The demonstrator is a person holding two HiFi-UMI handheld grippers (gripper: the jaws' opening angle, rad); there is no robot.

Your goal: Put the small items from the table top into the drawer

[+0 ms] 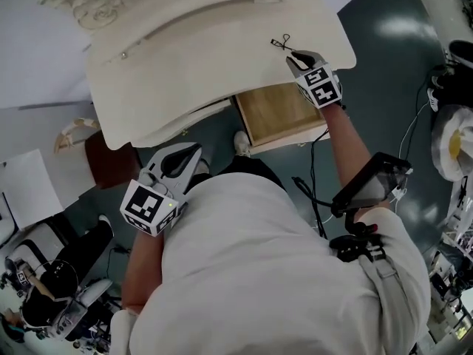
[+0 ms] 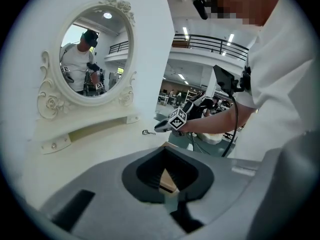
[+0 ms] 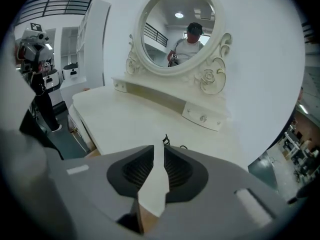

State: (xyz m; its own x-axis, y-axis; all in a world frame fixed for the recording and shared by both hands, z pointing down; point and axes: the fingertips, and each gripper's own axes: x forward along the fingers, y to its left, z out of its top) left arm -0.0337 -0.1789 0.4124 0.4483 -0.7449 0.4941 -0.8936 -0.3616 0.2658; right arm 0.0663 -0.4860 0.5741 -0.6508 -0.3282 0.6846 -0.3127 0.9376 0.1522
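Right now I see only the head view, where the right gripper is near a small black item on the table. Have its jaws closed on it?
Observer: No. The right gripper view shows the right gripper with jaws slightly apart, bare table between; the small black item lies just beyond the tips.
Operator: And the left gripper?
Observer: Its own view shows the left gripper with tips together, holding nothing.
Operator: What is behind the item?
Observer: An oval mirror stands at the table's back.
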